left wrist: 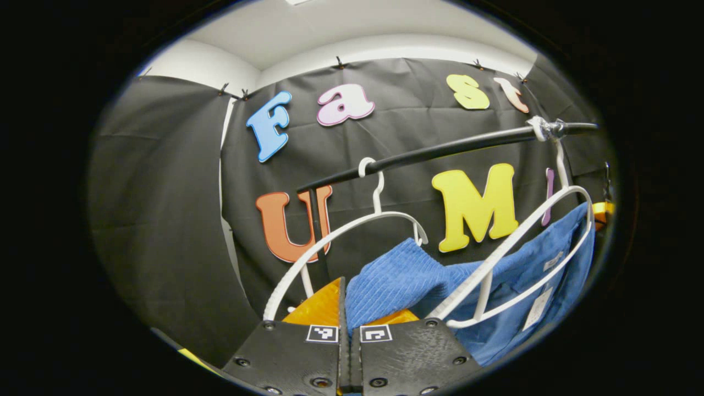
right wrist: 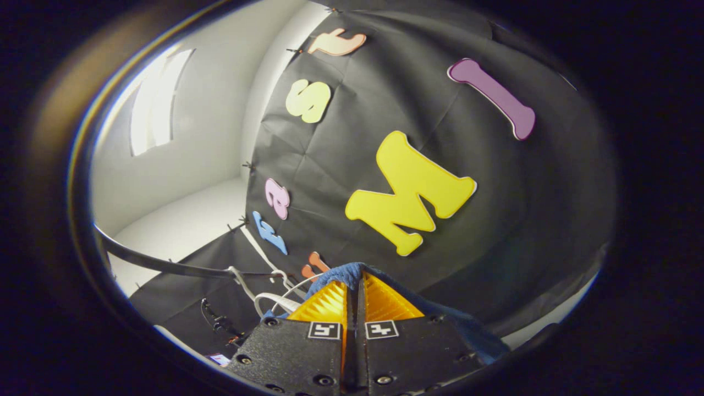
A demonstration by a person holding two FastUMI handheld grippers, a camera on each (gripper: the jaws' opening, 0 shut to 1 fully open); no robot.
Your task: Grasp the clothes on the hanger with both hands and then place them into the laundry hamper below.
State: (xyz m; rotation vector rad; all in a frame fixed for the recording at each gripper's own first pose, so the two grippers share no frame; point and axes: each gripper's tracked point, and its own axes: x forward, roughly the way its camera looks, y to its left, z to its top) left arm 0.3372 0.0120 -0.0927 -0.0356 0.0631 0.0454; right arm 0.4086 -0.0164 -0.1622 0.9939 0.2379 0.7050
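Gripping the blue ribbed garment [left wrist: 393, 275] with both tools: our left gripper [left wrist: 348, 308] has its jaws nearly closed with cloth bunched between the tips, and our right gripper [right wrist: 355, 297] is likewise pinched over a fold. We judge the two-point hold is meant to free it from the white hanger [left wrist: 495, 264] under the black rail [left wrist: 440, 149]. Its long axis runs rightward from our left jaws, still draped on that hanger.
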